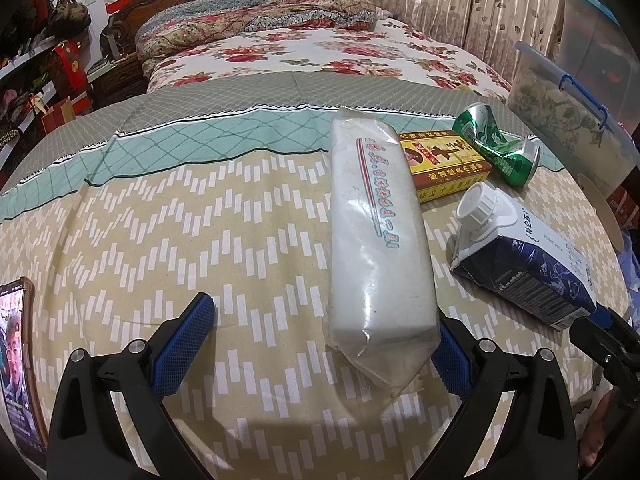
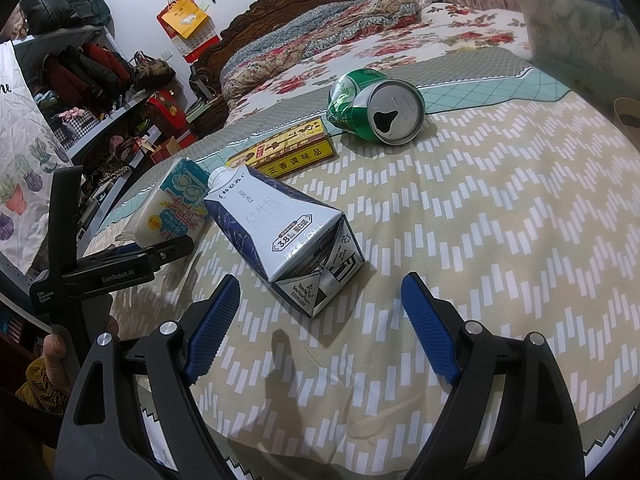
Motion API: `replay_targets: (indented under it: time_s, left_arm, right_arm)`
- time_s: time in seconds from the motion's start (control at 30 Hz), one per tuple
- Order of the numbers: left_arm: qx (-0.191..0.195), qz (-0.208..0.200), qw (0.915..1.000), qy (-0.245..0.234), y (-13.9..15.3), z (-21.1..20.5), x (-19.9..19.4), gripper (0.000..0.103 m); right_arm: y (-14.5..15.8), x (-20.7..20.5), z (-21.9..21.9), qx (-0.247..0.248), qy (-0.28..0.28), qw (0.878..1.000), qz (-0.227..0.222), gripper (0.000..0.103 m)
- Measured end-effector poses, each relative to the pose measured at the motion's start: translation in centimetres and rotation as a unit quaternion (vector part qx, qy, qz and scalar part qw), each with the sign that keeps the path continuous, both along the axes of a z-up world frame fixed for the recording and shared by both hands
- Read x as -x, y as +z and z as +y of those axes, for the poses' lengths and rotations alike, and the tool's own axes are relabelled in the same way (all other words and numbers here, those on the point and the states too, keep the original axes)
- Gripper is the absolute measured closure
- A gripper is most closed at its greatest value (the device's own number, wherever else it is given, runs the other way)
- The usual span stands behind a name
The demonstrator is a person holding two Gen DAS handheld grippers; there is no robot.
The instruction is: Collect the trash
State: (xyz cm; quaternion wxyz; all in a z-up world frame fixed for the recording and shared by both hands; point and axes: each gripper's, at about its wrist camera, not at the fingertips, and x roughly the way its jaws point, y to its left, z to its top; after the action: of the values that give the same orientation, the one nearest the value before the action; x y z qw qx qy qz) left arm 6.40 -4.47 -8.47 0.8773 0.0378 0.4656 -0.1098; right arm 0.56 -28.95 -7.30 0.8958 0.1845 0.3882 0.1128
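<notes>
Left wrist view shows all four pieces uncollected on the bedspread (image 1: 200,220): white packet (image 1: 380,240) near centre, milk carton (image 1: 528,256) right, yellow box (image 1: 444,164) and crushed can (image 1: 500,144) far right. Left gripper (image 1: 320,344) and right gripper (image 2: 320,328) both gape, empty. Plastic bin (image 1: 568,120), likely the destination, waits far right.

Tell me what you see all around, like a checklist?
Surface: patterned tablecloth.
Job's things: white packet, milk carton, crushed green can and yellow box, all lying flat.
Clutter: phone at the edge.
Grippers: left hand-held gripper open, packet's end between its fingers; right hand-held gripper open, near the carton.
Cables: nothing seen.
Surroundings: bed, plastic bin.
</notes>
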Motion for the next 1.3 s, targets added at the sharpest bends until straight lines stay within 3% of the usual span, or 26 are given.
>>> replay_targets:
  time_s: [0.27, 0.53, 0.63, 0.7, 0.73, 0.8, 0.83, 0.87, 0.9, 1.0, 1.17, 1.3]
  left_arm:
    - [0.013, 0.001, 0.9999, 0.003, 0.7, 1.1, -0.6, 0.009]
    - [0.011, -0.028, 0.9993, -0.023, 2.6, -0.8, -0.9, 0.012]
    - [0.006, -0.023, 0.9991, -0.034, 2.4, -1.5, -0.9, 0.03]
    - [0.006, -0.015, 0.9991, -0.039, 2.1, -1.7, -1.0, 0.051]
    - [0.005, -0.009, 0.9991, -0.04, 1.9, -1.6, -0.9, 0.055]
    - [0.012, 0.001, 0.9991, -0.041, 1.7, -1.4, -0.9, 0.073]
    - [0.015, 0.001, 0.999, -0.041, 1.7, -1.2, -0.8, 0.073]
    - [0.018, -0.003, 0.999, -0.04, 1.9, -1.1, -0.6, 0.073]
    - [0.02, -0.009, 0.999, -0.039, 2.2, -0.9, -0.3, 0.073]
    - [0.031, -0.028, 0.998, -0.048, 3.5, -0.6, 0.5, 0.074]
    - [0.07, -0.037, 0.9939, -0.077, 6.0, -1.5, 1.1, 0.074]
    - [0.083, -0.036, 0.9903, -0.106, 7.3, -4.2, 0.8, 0.074]
  right_arm:
    - [-0.1, -0.1, -0.1, -0.001, -0.001, 1.0, 0.0, 0.02]
    - [0.4, -0.1, -0.7, 0.003, -0.004, 1.0, 0.0, 0.013]
    - [1.1, -0.8, -0.3, 0.026, 0.009, 1.0, -0.005, 0.009]
    - [1.7, -1.7, 0.5, 0.058, 0.024, 0.998, -0.009, 0.008]
    - [1.9, -2.0, 0.7, 0.066, 0.028, 0.997, -0.01, 0.008]
    - [2.1, -2.9, 1.4, 0.089, 0.041, 0.995, -0.009, 0.008]
    - [2.0, -3.5, 1.6, 0.097, 0.048, 0.994, -0.007, 0.008]
    - [1.8, -4.0, 1.9, 0.102, 0.061, 0.993, -0.003, 0.012]
    - [1.7, -4.3, 2.2, 0.103, 0.072, 0.992, 0.001, 0.032]
    - [1.6, -3.9, 2.9, 0.104, 0.088, 0.991, -0.007, 0.044]
    - [2.6, -1.8, 2.2, 0.072, 0.084, 0.993, -0.04, 0.046]
    - [3.3, -0.4, -0.2, 0.047, 0.04, 0.996, -0.06, 0.047]
